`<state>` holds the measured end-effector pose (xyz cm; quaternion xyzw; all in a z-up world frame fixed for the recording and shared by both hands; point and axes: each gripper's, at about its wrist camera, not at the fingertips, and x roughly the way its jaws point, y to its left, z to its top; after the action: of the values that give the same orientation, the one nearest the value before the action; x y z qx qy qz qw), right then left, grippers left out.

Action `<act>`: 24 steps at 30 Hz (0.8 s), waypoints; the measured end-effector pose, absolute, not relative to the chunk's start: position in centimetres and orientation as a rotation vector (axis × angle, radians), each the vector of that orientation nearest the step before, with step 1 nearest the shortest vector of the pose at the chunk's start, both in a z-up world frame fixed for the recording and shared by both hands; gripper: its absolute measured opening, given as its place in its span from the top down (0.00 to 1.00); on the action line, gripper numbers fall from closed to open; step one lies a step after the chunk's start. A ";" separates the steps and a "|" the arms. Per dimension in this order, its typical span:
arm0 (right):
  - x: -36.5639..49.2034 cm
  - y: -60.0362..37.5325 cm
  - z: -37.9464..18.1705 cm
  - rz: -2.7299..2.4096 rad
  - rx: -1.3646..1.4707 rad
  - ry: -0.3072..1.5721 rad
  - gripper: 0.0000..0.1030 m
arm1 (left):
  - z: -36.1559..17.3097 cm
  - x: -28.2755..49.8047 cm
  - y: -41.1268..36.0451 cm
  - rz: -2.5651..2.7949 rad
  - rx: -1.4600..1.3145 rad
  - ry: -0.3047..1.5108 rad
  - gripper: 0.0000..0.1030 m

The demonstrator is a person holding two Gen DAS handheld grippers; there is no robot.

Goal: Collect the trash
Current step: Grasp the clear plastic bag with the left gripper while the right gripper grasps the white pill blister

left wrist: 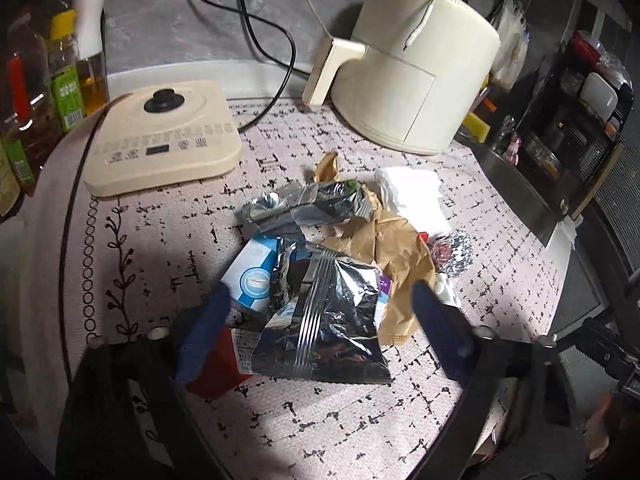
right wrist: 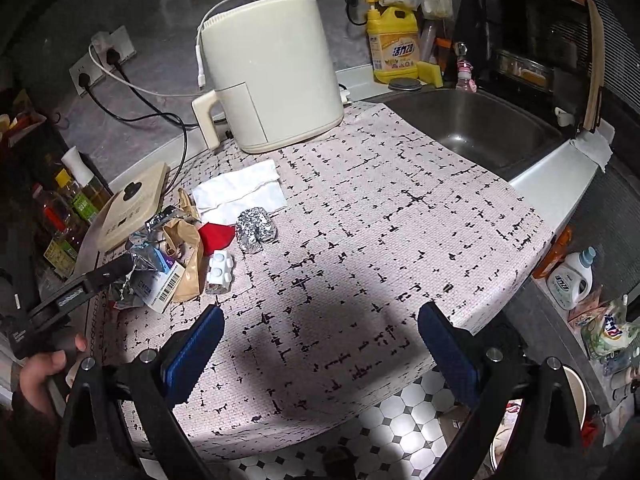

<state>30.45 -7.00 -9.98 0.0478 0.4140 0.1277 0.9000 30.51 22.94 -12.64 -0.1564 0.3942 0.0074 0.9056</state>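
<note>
Left gripper (left wrist: 320, 312) astride foil wrapper (left wrist: 328, 320)

I see harsh overhead light and foil wrapper (left wrist: 324, 320) glare. Gripper shadows darken the mat (right wrist: 360, 240). Fisheye edges vignette black.

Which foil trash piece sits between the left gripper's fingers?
The flat silver foil snack bag; the crumpled foil wrapper and foil ball lie farther away.
</note>
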 end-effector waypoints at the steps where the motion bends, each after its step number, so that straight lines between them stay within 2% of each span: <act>1: 30.6 -6.6 -10.0 0.266 0.092 0.862 0.11 | -12.8 30.7 23.1 0.005 -0.340 0.826 0.40; 3: 31.1 -6.0 -10.3 0.279 0.089 0.875 0.14 | -13.0 30.9 23.2 -0.009 -0.354 0.840 0.55; 6: 32.4 -4.5 -10.8 0.323 0.101 0.914 0.23 | -12.2 30.4 23.6 -0.012 -0.347 0.815 0.58; 14: 34.9 0.2 -12.5 0.426 0.090 0.988 0.42 | -10.5 27.3 26.1 0.025 -0.379 0.764 0.59; 18: 36.3 1.9 -13.4 0.446 0.086 1.011 0.44 | -10.2 26.0 27.2 0.064 -0.391 0.756 0.59; 24: 38.0 4.2 -14.5 0.475 0.048 1.042 0.54 | -10.0 23.7 28.8 0.123 -0.429 0.733 0.59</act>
<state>37.99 4.24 -14.52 0.0229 0.4930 0.2249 0.8401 23.73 28.78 -10.04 -0.2079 0.3552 0.0598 0.9094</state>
